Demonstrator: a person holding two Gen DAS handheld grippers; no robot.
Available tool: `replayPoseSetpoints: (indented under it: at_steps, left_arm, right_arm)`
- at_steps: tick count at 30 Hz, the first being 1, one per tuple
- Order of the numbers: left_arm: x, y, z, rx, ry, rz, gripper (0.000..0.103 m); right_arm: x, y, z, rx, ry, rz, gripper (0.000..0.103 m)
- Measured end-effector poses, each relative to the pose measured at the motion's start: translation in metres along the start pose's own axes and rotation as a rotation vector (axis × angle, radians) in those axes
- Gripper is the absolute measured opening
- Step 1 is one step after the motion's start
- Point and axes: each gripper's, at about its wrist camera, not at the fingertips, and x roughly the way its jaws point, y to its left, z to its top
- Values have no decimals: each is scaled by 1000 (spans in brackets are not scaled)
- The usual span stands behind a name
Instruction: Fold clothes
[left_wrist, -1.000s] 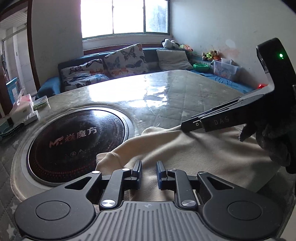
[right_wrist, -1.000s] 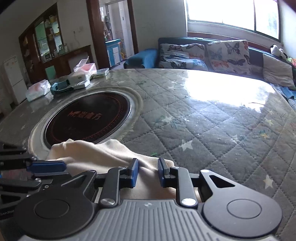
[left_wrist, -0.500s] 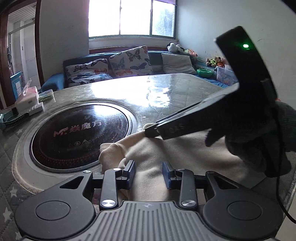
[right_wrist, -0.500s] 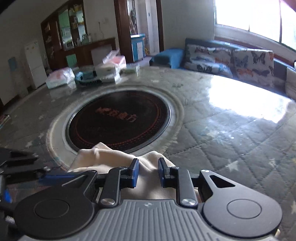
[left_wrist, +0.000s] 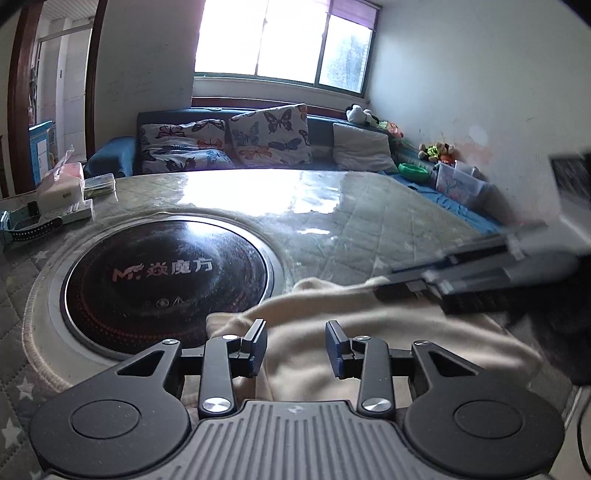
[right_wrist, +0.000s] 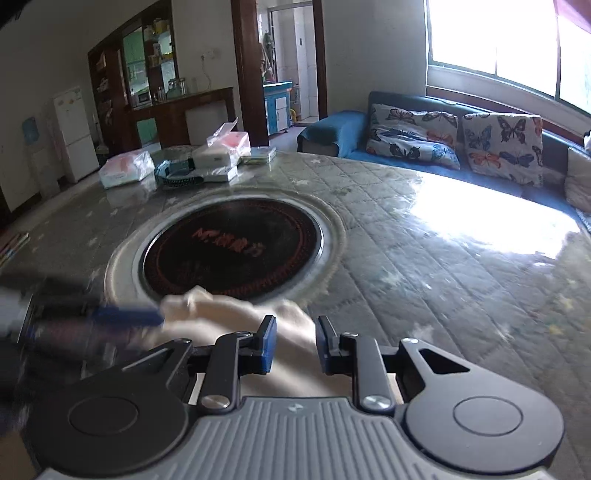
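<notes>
One cream garment (left_wrist: 369, 332) lies on the worktop (left_wrist: 351, 229) at the 5 o'clock edge of the single round black hotplate (left_wrist: 166, 280). Left tongs (left_wrist: 296, 345) stand released, wider than a second ago, cloth beneath. Right tongs (right_wrist: 293, 343) remain clenched on the garment's edge.

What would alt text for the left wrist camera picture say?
A left gripper with open jaws hovers over a cream garment on a quilted round table, beside a black inset cooktop. The blurred right gripper touches the cloth's far edge.
</notes>
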Motion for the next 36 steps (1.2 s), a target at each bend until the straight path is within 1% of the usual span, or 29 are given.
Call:
replayPoseSetpoints:
  at_steps: [3,7,10,13,19,21,23,25,26,29,30,32,36]
  left_arm:
    - [13,3,8,-33,20,-8,37]
    - [28,7,9,-32,54,25,37]
    - [31,8,4,-21,70,45,37]
    - [30,7,1,-9,63,49,37]
    - [28,2,0,15,58,67,38]
    - [25,-1,1,19,52,79,39]
    - [18,-9,1,32,25,77,39]
    - [9,-22,0,67,-6,54,39]
    - [7,-30,-1,91,-16,37,39]
    - [5,-53,-6,146,-23,-31,38]
    - [5,-60,-8,160,-20,-55,38]
    - [6,-74,-14,189,-7,-97,38]
    - [8,-92,-27,209,10,-171,38]
  right_arm:
    - [-11,4,-15,-31,19,-8,22]
    - [-22,9,-35,-40,31,-6,22]
    - [-35,15,-52,-86,29,-26,22]
    - [-47,20,-70,-120,27,-42,22]
    - [-73,24,-100,-129,-11,-40,24]
    - [-80,23,-104,-131,-7,-33,27]
    - [-84,18,-101,-99,-10,-16,27]
    - [-88,7,-94,-28,-37,-3,27]
    - [-88,0,-89,9,-56,-11,27]
    - [-81,-22,-75,92,-112,-69,27]
    - [-76,-28,-70,115,-121,-77,27]
    - [-64,-40,-62,153,-126,-84,27]
    - [-37,-56,-59,185,-81,-124,27]
